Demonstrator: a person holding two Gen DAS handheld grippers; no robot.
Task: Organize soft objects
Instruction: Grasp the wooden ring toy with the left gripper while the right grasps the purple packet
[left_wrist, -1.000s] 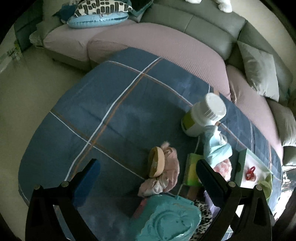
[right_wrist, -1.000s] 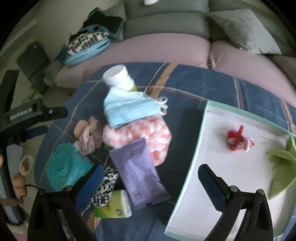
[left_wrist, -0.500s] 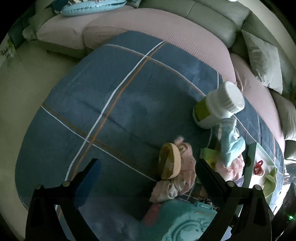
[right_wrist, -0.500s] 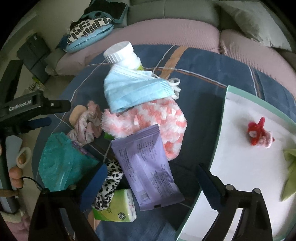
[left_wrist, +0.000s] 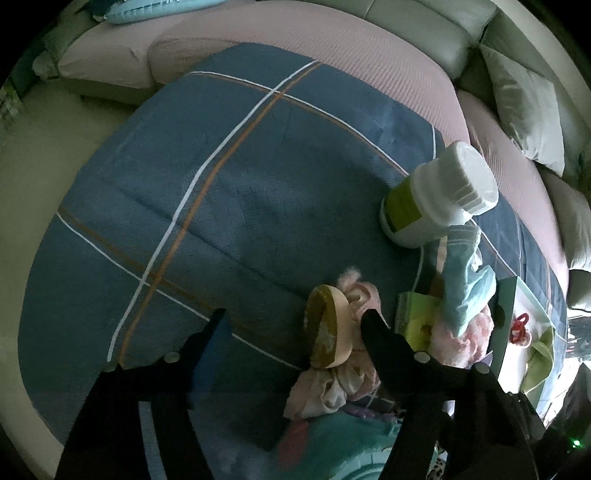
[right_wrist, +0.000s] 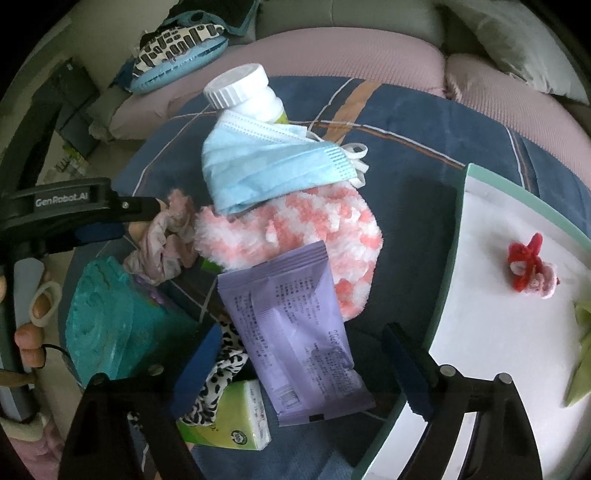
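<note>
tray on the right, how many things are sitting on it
2: a small red and pink toy lies near the middle of the white tray, and a green cloth lies at its right edge, partly cut off by the frame, so more may be hidden there.

A blue plaid cloth (right_wrist: 424, 122) covered the tabletop. On it lay a white bottle (right_wrist: 245, 94) at the far side, a pink fluffy sock (right_wrist: 310, 236), a purple packet (right_wrist: 295, 325), a teal wipes pack (right_wrist: 107, 317), a tissue pack (right_wrist: 236, 417), and a tray (right_wrist: 454, 295) at the right.
</note>
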